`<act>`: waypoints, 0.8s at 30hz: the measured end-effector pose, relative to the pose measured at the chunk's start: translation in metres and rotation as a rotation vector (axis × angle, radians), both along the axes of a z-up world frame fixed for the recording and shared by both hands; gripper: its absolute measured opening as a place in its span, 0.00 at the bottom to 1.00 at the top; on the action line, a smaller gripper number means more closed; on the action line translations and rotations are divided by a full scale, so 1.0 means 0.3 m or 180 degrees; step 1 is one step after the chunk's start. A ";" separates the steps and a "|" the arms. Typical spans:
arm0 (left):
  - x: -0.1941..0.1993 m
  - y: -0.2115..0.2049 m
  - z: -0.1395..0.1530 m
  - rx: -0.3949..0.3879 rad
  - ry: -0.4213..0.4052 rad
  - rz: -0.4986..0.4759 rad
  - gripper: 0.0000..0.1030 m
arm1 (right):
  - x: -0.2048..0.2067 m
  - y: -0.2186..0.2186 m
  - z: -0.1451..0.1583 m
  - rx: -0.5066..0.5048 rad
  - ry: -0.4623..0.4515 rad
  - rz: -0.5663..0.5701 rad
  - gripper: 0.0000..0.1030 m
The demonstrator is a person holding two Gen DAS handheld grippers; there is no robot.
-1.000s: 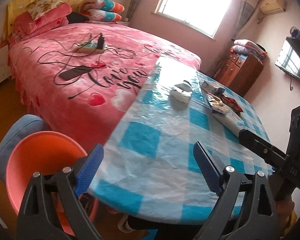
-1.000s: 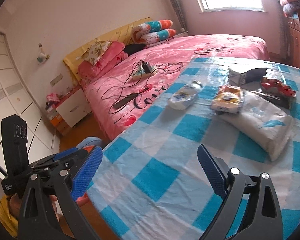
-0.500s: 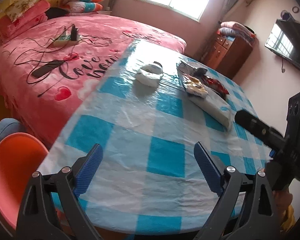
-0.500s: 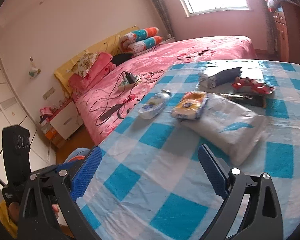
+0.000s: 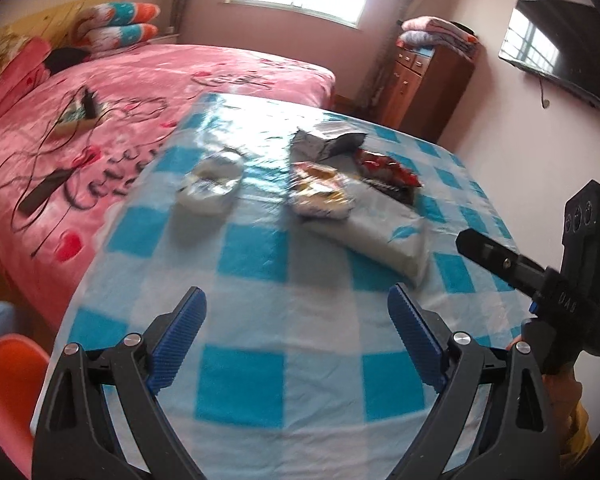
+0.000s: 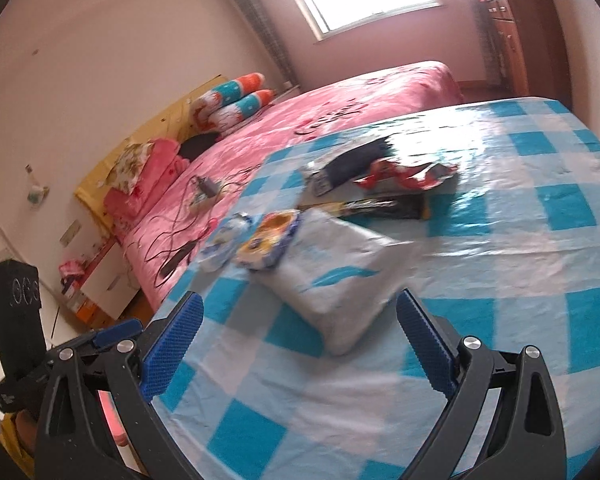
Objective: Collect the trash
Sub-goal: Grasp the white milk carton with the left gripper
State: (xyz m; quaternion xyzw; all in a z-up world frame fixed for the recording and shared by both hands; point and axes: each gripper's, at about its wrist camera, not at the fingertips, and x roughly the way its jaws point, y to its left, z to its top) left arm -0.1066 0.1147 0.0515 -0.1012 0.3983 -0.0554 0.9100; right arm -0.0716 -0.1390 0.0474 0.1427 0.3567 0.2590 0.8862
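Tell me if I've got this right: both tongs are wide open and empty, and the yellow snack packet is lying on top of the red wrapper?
Not quite. The yellow snack packet lies on the white pack, not on the red wrapper, which sits farther back; the right wrist view shows it. Both tongs, left and right, are open and empty.

Home bedroom: bed [image 5: 148,92], pillows [image 5: 120,26].

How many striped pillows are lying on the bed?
2: both pillows at the head of the bed, one stacked on the other. More may be hidden.
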 end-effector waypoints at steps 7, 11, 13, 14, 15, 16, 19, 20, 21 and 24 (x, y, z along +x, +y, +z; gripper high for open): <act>0.148 -0.129 0.052 0.0253 -0.0085 -0.0282 0.90 | 0.050 -0.109 -0.018 0.0126 0.0110 -0.0208 0.94; 0.271 -0.188 0.091 0.0388 -0.0156 -0.0428 0.90 | 0.079 -0.158 -0.034 0.0184 0.0226 -0.0314 0.94; 0.361 -0.216 0.098 0.0459 -0.0106 -0.0521 0.90 | 0.095 -0.184 -0.044 0.0234 0.0277 -0.0351 0.94; 0.397 -0.225 0.098 0.0485 -0.0077 -0.0548 0.90 | 0.100 -0.194 -0.047 0.0255 0.0294 -0.0365 0.94; 0.445 -0.235 0.095 0.0516 -0.0038 -0.0581 0.90 | 0.105 -0.202 -0.049 0.0268 0.0313 -0.0380 0.94; 0.496 -0.243 0.090 0.0547 0.0002 -0.0617 0.90 | 0.109 -0.209 -0.051 0.0280 0.0327 -0.0389 0.94; 0.635 -0.254 0.054 0.0667 0.0168 -0.0655 0.90 | 0.123 -0.233 -0.056 0.0350 0.0380 -0.0401 0.94; 0.673 -0.256 0.041 0.0718 0.0208 -0.0640 0.90 | 0.125 -0.238 -0.057 0.0362 0.0392 -0.0402 0.94; 0.717 -0.255 0.029 0.0766 0.0240 -0.0628 0.90 | 0.128 -0.248 -0.060 0.0380 0.0408 -0.0402 0.94; 0.827 -0.252 0.001 0.0761 0.0344 -0.0675 0.90 | 0.140 -0.262 -0.070 0.0437 0.0467 -0.0398 0.94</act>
